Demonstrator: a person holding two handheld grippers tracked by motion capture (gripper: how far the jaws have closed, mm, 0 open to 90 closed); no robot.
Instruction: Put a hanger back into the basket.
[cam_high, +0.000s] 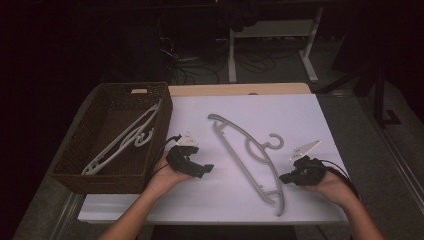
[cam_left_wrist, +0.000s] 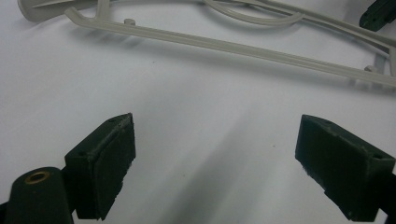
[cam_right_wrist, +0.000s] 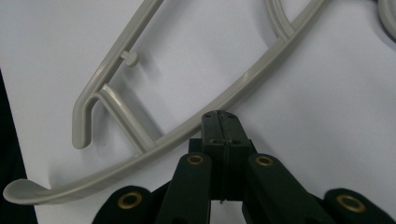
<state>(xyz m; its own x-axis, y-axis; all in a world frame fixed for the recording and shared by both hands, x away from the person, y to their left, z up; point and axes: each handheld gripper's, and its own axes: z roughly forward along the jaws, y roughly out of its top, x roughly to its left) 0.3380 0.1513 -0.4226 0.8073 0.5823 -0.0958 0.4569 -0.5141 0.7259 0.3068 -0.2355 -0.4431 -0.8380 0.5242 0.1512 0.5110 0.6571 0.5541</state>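
Note:
A grey plastic hanger (cam_high: 250, 155) lies flat on the white table top (cam_high: 300, 115), running from the middle toward the front edge. My left gripper (cam_high: 205, 169) rests to its left, jaws wide apart and empty. In the left gripper view (cam_left_wrist: 215, 140) bare white surface shows between the pads, with the hanger (cam_left_wrist: 224, 44) farther off. My right gripper (cam_high: 285, 177) is at the hanger's near end, shut with nothing between its jaws. In the right gripper view its closed tip (cam_right_wrist: 222, 116) sits right at the hanger's curved arm (cam_right_wrist: 261, 70); I cannot tell if they touch.
A dark wicker basket (cam_high: 100, 182) stands at the table's left edge with a pale hanger (cam_high: 127, 137) lying inside it. A strip of bare wood (cam_high: 240, 89) shows behind the white sheet. Desk legs and cables fill the dark floor beyond.

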